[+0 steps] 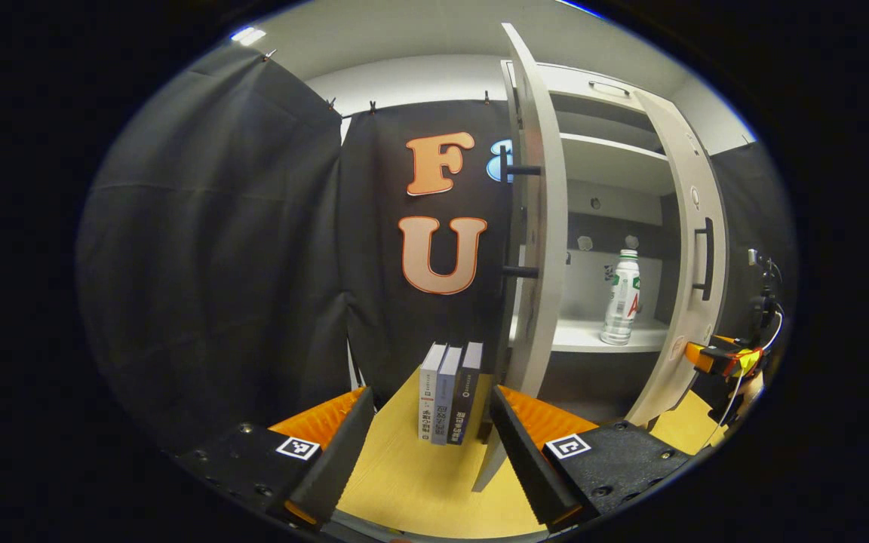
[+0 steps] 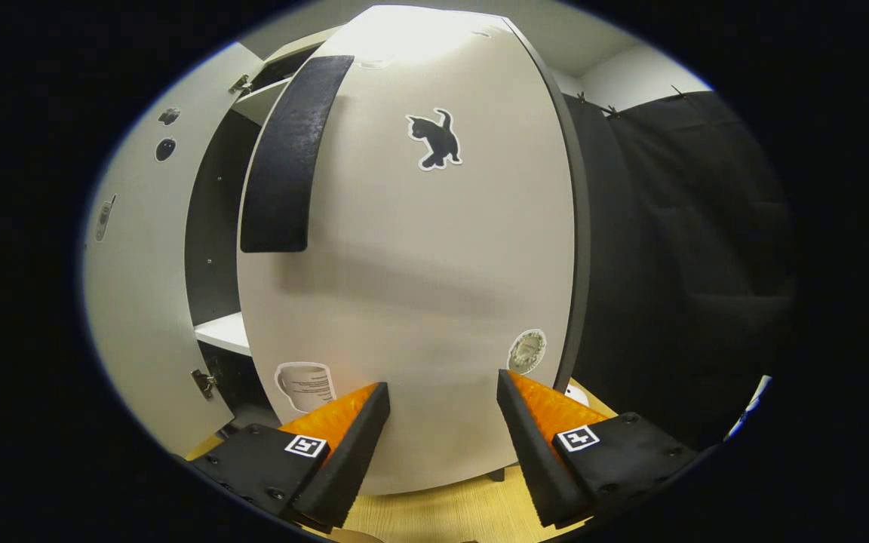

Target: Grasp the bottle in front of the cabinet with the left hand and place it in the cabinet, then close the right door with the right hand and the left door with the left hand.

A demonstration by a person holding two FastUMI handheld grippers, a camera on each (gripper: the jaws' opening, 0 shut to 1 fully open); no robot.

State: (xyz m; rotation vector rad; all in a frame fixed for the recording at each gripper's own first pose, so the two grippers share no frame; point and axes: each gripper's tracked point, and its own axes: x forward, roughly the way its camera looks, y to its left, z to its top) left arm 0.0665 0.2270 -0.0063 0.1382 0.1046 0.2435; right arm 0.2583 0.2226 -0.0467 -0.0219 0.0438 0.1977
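In the left gripper view the clear plastic bottle with a white cap and green-and-red label (image 1: 621, 299) stands upright on the pale shelf inside the white cabinet (image 1: 608, 162), right of centre in the frame, seen through the gap between the two doors. The white left door (image 1: 538, 226) is swung open and seen almost edge-on at the centre, its dark handle pegs sticking out to the left; the white right door (image 1: 695, 264) with a black bar handle is partly open at the right of the frame. The left tool (image 1: 428, 434) sits at the bottom centre, fingers spread apart with nothing between them, above the yellow wooden table (image 1: 412, 483). Three upright books (image 1: 449, 392) stand on the table just left of the left door's lower edge. At the far right edge the other tool shows beside the right door's lower corner. Over in the right gripper view, the right door (image 2: 419, 271), with its black cat sticker (image 2: 434, 139), looms across the centre; the right tool (image 2: 440, 437) is at the bottom, fingers wide apart, tips very close to the door's face, though contact cannot be told.
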